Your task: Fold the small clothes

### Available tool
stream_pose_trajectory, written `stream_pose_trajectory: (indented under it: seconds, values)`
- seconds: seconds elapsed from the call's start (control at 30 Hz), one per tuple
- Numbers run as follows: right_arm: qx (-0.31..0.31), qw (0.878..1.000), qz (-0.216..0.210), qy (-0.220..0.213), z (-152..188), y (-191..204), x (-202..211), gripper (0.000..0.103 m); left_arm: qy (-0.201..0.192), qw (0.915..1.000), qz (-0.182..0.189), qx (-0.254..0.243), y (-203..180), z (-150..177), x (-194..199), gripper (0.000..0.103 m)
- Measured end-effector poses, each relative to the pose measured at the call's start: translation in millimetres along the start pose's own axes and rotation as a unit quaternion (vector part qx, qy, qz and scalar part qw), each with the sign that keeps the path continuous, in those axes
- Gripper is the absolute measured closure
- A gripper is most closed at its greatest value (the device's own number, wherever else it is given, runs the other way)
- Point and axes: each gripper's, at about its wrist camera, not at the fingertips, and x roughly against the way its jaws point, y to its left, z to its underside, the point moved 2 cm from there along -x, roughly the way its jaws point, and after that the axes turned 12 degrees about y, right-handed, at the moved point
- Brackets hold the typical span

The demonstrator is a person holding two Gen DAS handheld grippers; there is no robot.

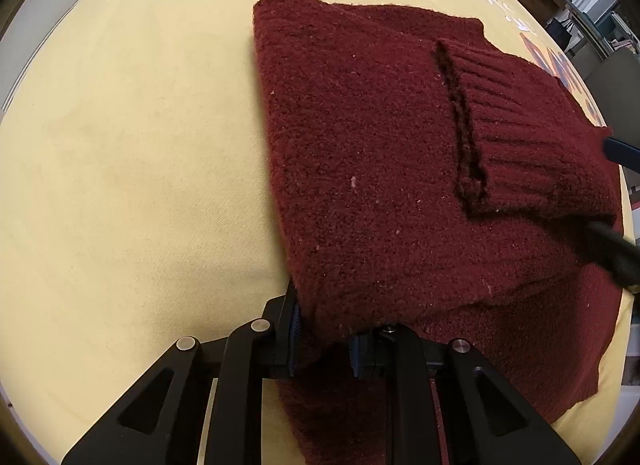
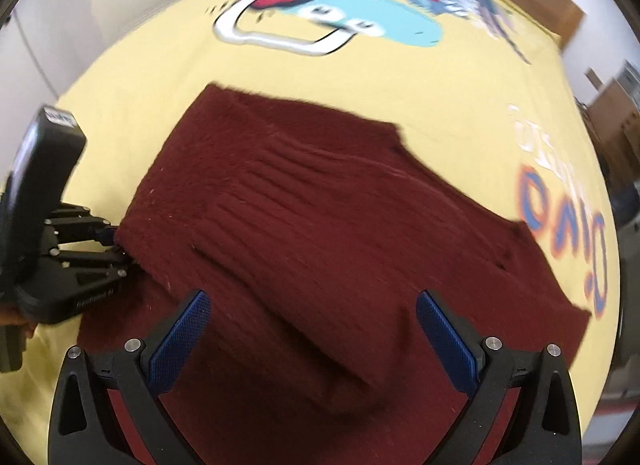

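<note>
On the worktop: my dark red fuzzy knitted sweater (image 1: 380, 169) lies partly folded on the yellow printed cloth (image 1: 120, 145), its ribbed cuff (image 1: 520, 125) laid across the body.
Left tool (image 1: 322, 339): I have it pinched nearly closed on the sweater's near edge, knit bunched between the blue pads.
Right tool (image 2: 312, 329): my jaws stand wide apart above the sweater's middle, holding nothing; this view is blurred.
Risk: thick knit could slip from my narrow left pinch if I pull sideways.
Risk: lifting one corner alone could drag the cuff off and undo the fold.
Risk: my right tool could snag several layers.
</note>
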Motion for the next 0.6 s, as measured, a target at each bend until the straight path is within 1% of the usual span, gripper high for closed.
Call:
stream_pose_trajectory:
  seconds: [0.03,0.13,0.23,0.27,0.33,0.4,0.43,0.47,0.5,0.53,0.6]
  values:
    - [0.007,1.000,0.008,0.008,-4,4,-7,0.001,0.000,1.0000,-0.003,-0.002,7,1,-1,0.086]
    - [0.015,0.999,0.028,0.018,-7,10,-22,0.001,0.000,0.9999,-0.009,-0.007,4,4,0,0.086]
    - [0.013,0.999,0.024,0.023,-5,11,-32,0.001,0.002,1.0000,-0.005,-0.005,1,2,-2,0.086]
    - [0.012,0.999,0.024,0.022,-5,11,-33,0.005,0.002,1.0000,-0.002,-0.003,4,0,0,0.086]
    - [0.009,0.999,0.027,0.020,-4,10,-35,0.019,0.002,1.0000,-0.001,-0.001,8,0,2,0.086]
    - [0.004,1.000,0.023,0.013,-4,5,-32,0.055,0.002,1.0000,-0.004,-0.002,5,-2,1,0.086]
    - [-0.006,1.000,0.007,0.007,-3,0,-28,0.062,0.002,1.0000,-0.005,-0.003,5,-1,0,0.086]
    - [-0.017,1.000,-0.007,0.001,3,-7,-21,0.074,0.001,1.0000,-0.005,-0.003,4,-1,0,0.086]
    - [-0.035,0.999,-0.028,-0.007,6,-17,-14,0.082,0.001,1.0000,-0.003,-0.002,5,0,0,0.087]
    - [-0.058,0.997,-0.048,-0.017,10,-29,-7,0.083,0.001,1.0000,0.003,0.002,6,0,0,0.087]
    - [-0.104,0.991,-0.075,-0.041,20,-56,8,0.086,0.001,0.9999,0.014,0.008,27,6,7,0.087]
